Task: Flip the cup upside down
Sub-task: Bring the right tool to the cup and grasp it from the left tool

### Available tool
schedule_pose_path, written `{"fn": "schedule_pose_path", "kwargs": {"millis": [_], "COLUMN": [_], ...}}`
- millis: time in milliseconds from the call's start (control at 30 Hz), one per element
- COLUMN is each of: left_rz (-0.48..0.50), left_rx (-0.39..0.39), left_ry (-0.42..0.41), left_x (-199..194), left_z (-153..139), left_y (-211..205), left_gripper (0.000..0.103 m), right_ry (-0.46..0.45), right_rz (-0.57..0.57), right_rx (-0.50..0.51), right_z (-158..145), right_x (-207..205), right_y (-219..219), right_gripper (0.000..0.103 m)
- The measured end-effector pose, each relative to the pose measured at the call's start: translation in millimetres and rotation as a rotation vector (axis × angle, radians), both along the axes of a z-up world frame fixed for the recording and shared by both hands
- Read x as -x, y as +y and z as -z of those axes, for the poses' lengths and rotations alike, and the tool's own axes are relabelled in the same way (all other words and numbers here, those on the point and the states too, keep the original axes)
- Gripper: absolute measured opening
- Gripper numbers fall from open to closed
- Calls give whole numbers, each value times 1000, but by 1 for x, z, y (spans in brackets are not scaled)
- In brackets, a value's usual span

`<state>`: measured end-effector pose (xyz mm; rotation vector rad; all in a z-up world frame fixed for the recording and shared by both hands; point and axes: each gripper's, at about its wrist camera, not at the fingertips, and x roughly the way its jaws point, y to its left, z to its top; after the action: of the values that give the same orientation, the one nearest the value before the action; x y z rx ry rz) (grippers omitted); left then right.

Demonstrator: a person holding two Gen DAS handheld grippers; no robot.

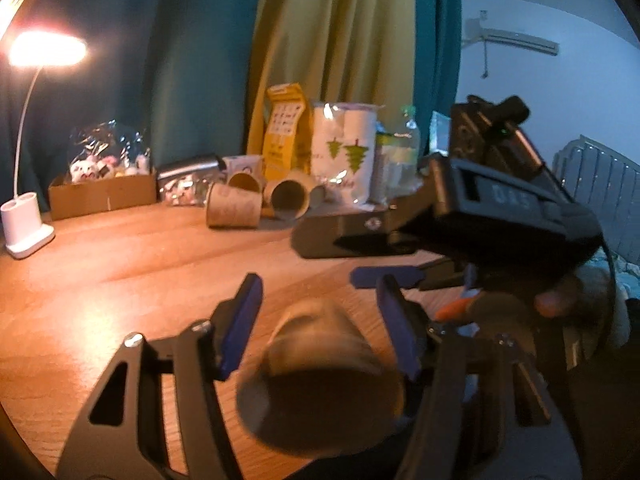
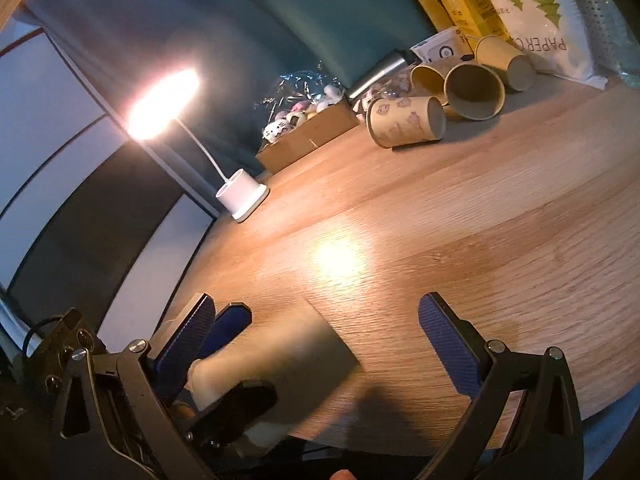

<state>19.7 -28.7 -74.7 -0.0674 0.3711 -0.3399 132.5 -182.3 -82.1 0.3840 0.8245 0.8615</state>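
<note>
A tan paper cup [image 1: 320, 364] lies blurred between the fingers of my left gripper [image 1: 320, 320], its mouth toward the camera. The jaws stand wide and do not clearly touch the cup. In the right wrist view the same cup [image 2: 280, 344] lies at the near left of the wooden table [image 2: 460, 220], with the left gripper's blue fingers [image 2: 228, 324] beside it. My right gripper [image 2: 316, 344] is open, its left pad next to the cup. It shows in the left wrist view as a black body [image 1: 500, 208] with a blue finger [image 1: 384, 276].
Several more paper cups [image 1: 256, 200] [image 2: 440, 100] lie on their sides at the back. Behind them are a bag of paper cups [image 1: 348, 152], a yellow carton [image 1: 286, 132], a cardboard box [image 1: 100, 192] and a lit desk lamp [image 1: 28, 216] [image 2: 242, 196].
</note>
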Motion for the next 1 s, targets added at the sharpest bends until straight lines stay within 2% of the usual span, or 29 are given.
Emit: {"fn": "schedule_pose_path", "kwargs": {"millis": [100, 200, 233, 300, 367, 500, 633, 767, 867, 1000], "left_rz": [1, -25, -40, -56, -93, -147, -156, -185, -205, -227], "left_rx": [-4, -33, -38, -2, -9, 30, 76, 112, 100, 103], "left_ry": [-21, 9, 42, 67, 70, 123, 161, 159, 143, 168], "left_x": [0, -10, -17, -22, -28, -43, -51, -50, -52, -53], "left_z": [-1, 11, 17, 20, 20, 26, 28, 22, 16, 14], "left_y": [0, -2, -1, 4, 6, 12, 12, 19, 19, 27], "left_gripper": [57, 57, 57, 56, 56, 56, 56, 56, 56, 56], "right_ry": [9, 60, 79, 96, 90, 111, 82, 44, 2, -20], "right_rz": [-19, -1, 3, 4, 13, 48, 75, 116, 125, 104], "right_rx": [-7, 23, 22, 31, 36, 43, 59, 70, 82, 110], "right_z": [-1, 8, 13, 20, 22, 33, 34, 31, 26, 22], "right_x": [0, -7, -9, -11, -11, -20, -25, -33, -36, -41], "right_y": [2, 6, 7, 9, 8, 9, 11, 14, 19, 32], "right_gripper": [96, 96, 96, 96, 96, 96, 96, 96, 96, 96]}}
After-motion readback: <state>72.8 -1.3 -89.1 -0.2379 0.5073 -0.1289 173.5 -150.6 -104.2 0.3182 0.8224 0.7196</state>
